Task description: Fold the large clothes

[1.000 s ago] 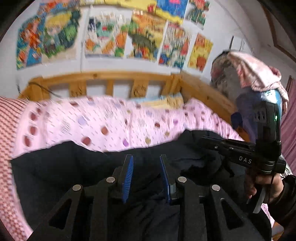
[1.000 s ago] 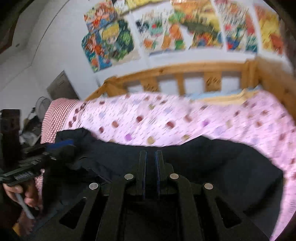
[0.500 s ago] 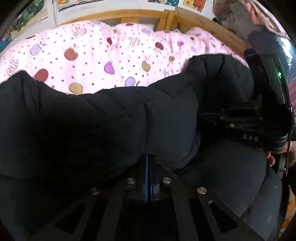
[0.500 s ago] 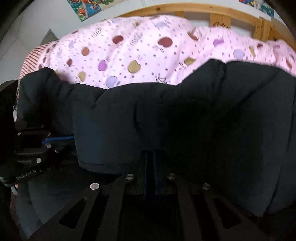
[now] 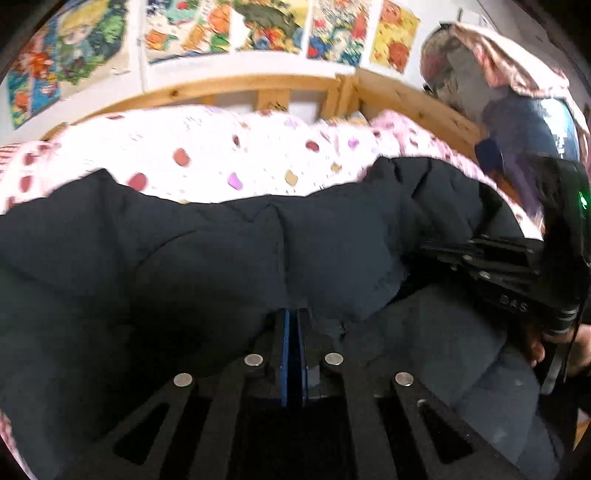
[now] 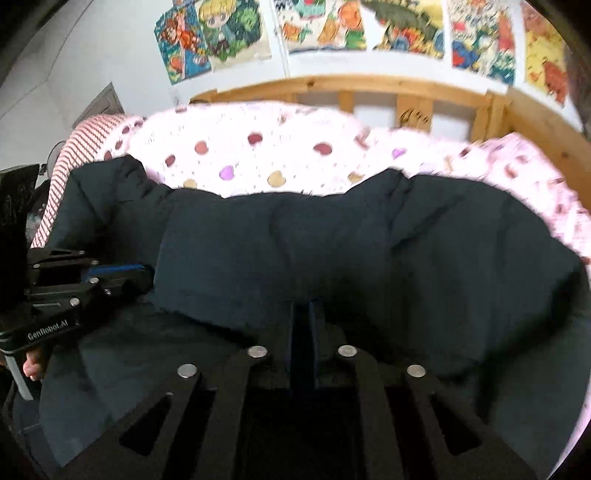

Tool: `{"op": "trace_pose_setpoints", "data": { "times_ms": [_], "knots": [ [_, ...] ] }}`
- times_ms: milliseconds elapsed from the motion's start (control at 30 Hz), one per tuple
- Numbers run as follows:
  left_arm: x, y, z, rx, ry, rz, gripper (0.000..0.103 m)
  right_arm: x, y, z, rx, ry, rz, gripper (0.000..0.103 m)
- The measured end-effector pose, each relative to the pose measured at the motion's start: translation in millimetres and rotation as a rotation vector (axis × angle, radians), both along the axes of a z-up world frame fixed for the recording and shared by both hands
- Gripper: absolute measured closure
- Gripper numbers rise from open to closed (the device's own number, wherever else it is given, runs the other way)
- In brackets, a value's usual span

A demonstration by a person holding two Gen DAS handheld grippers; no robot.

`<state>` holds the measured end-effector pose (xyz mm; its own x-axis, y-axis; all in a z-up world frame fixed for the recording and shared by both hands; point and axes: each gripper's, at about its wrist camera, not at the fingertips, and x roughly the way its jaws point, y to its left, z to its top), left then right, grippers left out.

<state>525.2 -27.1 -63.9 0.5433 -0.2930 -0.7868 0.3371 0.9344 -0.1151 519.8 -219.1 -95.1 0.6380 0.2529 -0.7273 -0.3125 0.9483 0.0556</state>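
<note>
A big, puffy black coat (image 5: 221, 258) lies on a bed, on top of a pink blanket (image 5: 207, 155) with little coloured spots. The coat fills the near part of the bed in both views. One thick layer of the coat is doubled over another layer underneath, and its front edge hangs right above the claws.

The left gripper (image 5: 293, 321) has its two blue-padded fingers pressed close together. The edge of the coat goes down between them, so this claw is clamped on the coat. From the right camera you can see the same tool from the side, at the left end of the coat (image 6: 258, 251), with its blue tip (image 6: 114, 271) tucked under the folded layer. A person's fingers (image 6: 31, 365) show under its handle.

The right gripper (image 6: 303, 321) also has its fingers squeezed together on the coat's edge. From the left camera it shows at the right end of the coat, with a small green light (image 5: 583, 195) on it and a hand (image 5: 543, 347) around its handle.

Behind the blanket is a wooden bed rail (image 6: 369, 88). Bright cartoon posters (image 6: 229, 33) hang on the white wall above it. A red and white striped cloth (image 6: 70, 147) lies at the left end of the bed. A pile of clothes (image 5: 509, 74) sits past the right corner of the bed.
</note>
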Motion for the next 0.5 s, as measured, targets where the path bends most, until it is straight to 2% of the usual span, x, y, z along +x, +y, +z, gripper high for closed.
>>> {"op": "trace_pose_setpoints", "data": {
  "times_ms": [67, 100, 167, 233, 333, 500],
  "knots": [
    [-11, 9, 15, -0.003, -0.02, 0.027, 0.091, -14, -5, 13, -0.003, -0.03, -0.024, 0.056],
    [-17, 11, 21, -0.005, -0.03, 0.037, 0.084, -20, -8, 21, 0.0, -0.053, -0.034, 0.05],
    [-30, 14, 31, -0.012, -0.046, 0.054, 0.071, -37, -13, 35, 0.009, -0.088, -0.046, 0.048],
    [-40, 13, 41, -0.021, -0.065, 0.063, 0.053, -49, -18, 47, 0.01, -0.107, -0.055, 0.048],
    [-63, 13, 61, -0.032, -0.099, 0.074, 0.043, -62, -45, 69, -0.002, -0.133, -0.057, 0.047],
    [-99, 11, 85, -0.048, -0.146, 0.09, 0.02, -100, -61, 107, -0.001, -0.211, -0.057, 0.029]
  ]
}}
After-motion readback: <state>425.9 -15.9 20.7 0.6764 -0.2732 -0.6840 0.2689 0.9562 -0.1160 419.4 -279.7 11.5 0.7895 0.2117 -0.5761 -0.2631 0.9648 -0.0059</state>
